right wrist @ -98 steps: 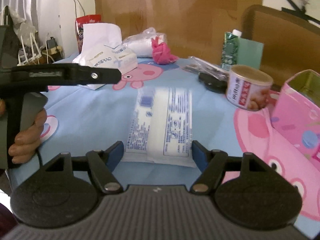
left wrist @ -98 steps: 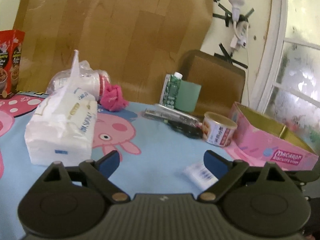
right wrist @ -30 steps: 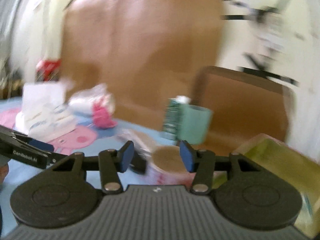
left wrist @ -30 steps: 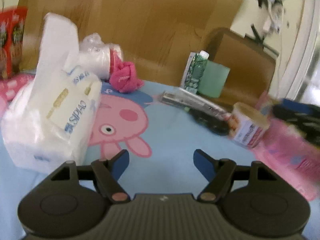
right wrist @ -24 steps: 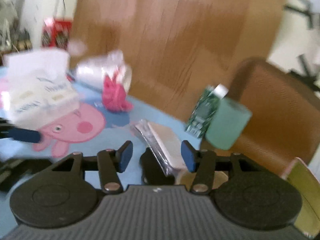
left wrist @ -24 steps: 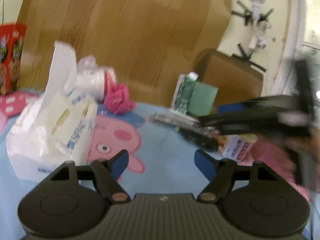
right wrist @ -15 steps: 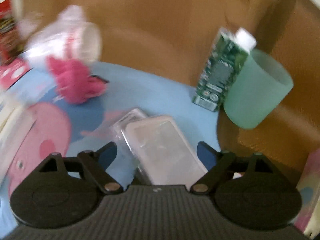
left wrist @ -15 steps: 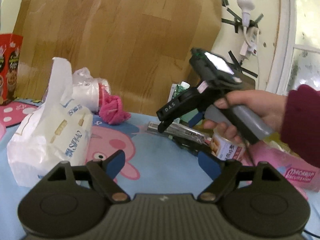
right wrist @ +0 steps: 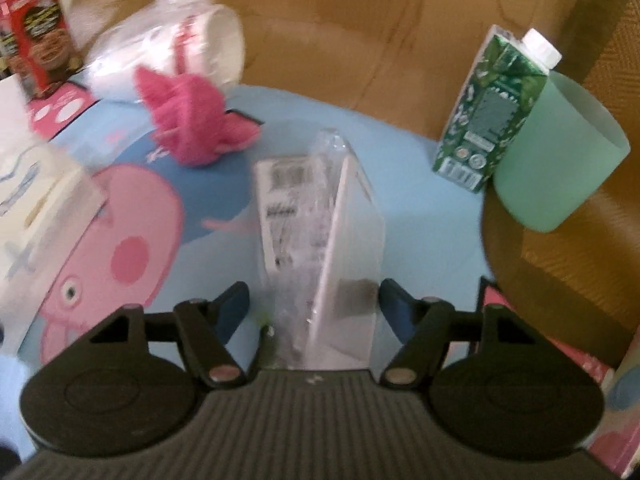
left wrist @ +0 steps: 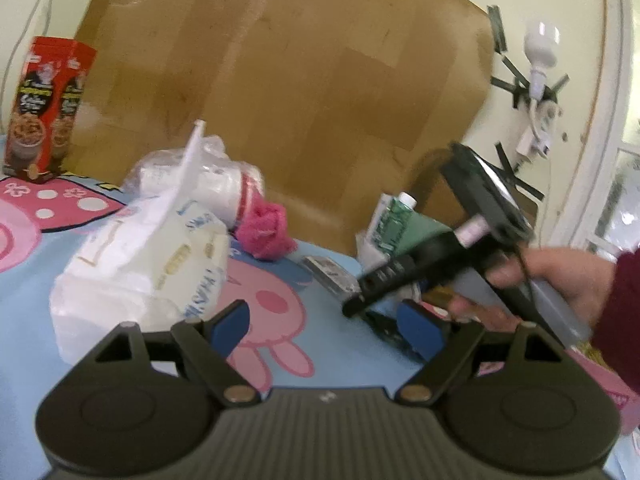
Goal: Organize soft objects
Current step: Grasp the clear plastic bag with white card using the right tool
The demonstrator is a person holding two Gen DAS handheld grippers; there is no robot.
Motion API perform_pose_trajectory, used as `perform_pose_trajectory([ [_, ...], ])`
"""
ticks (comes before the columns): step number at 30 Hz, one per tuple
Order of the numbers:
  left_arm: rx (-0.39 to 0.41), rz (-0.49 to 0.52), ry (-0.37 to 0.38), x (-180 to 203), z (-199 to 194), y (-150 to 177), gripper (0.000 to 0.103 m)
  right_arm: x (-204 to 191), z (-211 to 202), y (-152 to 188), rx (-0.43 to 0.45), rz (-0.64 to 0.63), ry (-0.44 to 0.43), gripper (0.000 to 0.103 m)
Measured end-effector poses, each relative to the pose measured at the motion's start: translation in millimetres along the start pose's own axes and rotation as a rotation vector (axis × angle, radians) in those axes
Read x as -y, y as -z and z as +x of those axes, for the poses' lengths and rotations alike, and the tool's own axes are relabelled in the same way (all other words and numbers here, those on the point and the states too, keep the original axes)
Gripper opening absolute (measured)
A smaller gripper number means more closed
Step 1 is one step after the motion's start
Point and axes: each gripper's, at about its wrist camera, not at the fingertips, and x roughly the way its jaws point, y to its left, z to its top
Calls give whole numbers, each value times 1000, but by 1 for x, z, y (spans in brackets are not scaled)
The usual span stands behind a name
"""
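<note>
The clear plastic packet [right wrist: 320, 240], a flat pack with a printed label and a barcode, lies on the table [right wrist: 416, 184] between the blue pads of the right hand-held gripper [right wrist: 314, 307], its near end reaching back under the body of the tool. The jaws of this right hand-held gripper stand apart and have just been closing; a small gap shows on each side of the packet, so neither pad presses on it, though the blur leaves the right-hand gap thin. Taking the packet as landmark: the pink fluffy cloth [right wrist: 192, 120] sits beyond it to the left, with a bagged white roll [right wrist: 168, 44] behind that; the green carton [right wrist: 492, 108] and the pale green cup [right wrist: 560, 160] stand beyond it to the right; the white tissue pack [right wrist: 36, 216] lies to its left. In the left wrist view the left hand-held gripper [left wrist: 326, 322] is open with nothing between its pads, hovering over the pig-printed cloth of the table; its jaws have just been opening. From there the tissue pack [left wrist: 144, 264] is at the left, and the person's hand [left wrist: 560, 280] in a dark red sleeve holds the right tool low over the packet's place at the right.
</note>
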Motion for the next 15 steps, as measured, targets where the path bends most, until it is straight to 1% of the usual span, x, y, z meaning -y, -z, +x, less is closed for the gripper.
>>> perform_pose_trajectory([
  [4, 34, -29, -28, -6, -6, -3, 84, -14, -13, 26, 18, -29, -45, 74],
  [8, 59, -66, -47, -13, -9, -5, 84, -25, -26, 42, 53, -74, -78, 74],
  [11, 53, -81, -47, -16, -8, -6, 84, -36, -31, 57, 81, -106, -90, 74],
  [15, 42, -70, -44, -14, -6, -6, 85, -50, -41, 82, 120, -151, -114, 74],
])
